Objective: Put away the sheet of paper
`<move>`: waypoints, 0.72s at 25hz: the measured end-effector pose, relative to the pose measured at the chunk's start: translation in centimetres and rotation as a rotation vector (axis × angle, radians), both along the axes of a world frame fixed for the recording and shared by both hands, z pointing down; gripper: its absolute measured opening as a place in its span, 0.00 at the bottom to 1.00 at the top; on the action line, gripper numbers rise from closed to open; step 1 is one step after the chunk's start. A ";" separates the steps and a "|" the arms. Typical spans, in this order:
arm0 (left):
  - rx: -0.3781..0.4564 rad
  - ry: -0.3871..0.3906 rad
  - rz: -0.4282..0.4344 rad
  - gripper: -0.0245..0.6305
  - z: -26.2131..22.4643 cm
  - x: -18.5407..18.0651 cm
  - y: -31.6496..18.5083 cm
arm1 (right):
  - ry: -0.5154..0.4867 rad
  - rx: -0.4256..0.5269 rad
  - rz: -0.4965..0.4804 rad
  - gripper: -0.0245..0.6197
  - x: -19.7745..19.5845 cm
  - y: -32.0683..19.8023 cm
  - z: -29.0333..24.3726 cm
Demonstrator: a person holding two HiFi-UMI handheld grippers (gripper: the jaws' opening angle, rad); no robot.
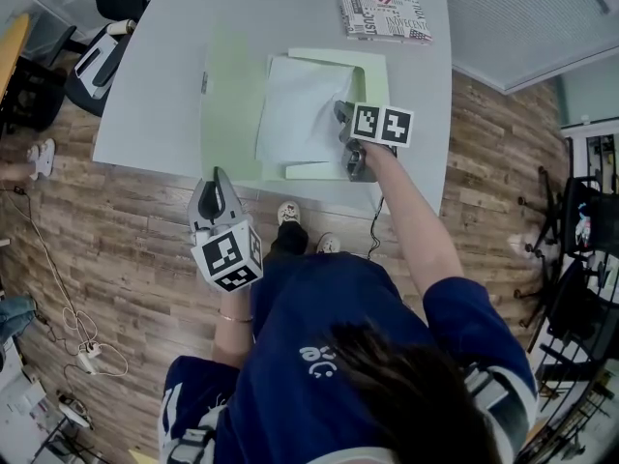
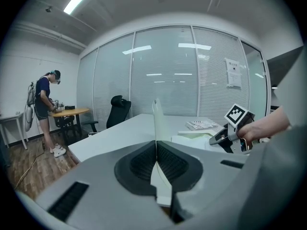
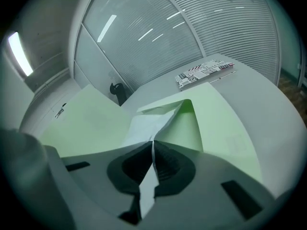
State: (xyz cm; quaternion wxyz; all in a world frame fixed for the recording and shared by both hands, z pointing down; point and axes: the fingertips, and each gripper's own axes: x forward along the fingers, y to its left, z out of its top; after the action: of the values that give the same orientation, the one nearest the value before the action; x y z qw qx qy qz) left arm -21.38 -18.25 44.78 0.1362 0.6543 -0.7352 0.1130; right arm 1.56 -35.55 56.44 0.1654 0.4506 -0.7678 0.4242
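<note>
A: Where's the sheet of paper (image 1: 300, 109)?
B: On the open green folder (image 1: 232, 95), twelve o'clock. The right gripper (image 3: 152, 142) pinches its three o'clock edge; the left gripper (image 2: 155, 140) is clamped on the folder's seven o'clock corner.

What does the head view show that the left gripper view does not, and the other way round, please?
Only the head view: the white sheet of paper over the open green folder, and the person's shoes. Only the left gripper view: the left tongs shut on the folder's thin flap, a glass wall, and another person at a round table. Both: the right tongs, the grey table, the booklet and a black chair.
</note>
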 end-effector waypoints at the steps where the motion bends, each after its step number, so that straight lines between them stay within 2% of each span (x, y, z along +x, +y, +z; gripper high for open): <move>1: 0.000 -0.001 0.002 0.05 0.0 0.0 0.0 | 0.014 0.004 -0.001 0.05 0.0 -0.1 0.2; 6: -0.001 0.002 0.009 0.05 0.1 0.1 0.1 | 0.100 0.038 -0.012 0.05 -0.1 -0.5 0.9; 9: -0.004 0.002 0.014 0.05 0.1 0.0 0.1 | 0.117 0.068 -0.004 0.05 -0.1 -1.0 0.7; 18: -0.002 0.000 0.027 0.05 0.3 0.2 0.1 | 0.174 -0.017 0.000 0.08 0.0 0.2 0.7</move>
State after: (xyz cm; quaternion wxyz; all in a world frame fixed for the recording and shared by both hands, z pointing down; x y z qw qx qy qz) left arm -21.21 -18.15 45.05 0.1353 0.6642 -0.7261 0.1157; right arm 1.52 -35.40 57.11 0.2355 0.4842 -0.7469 0.3901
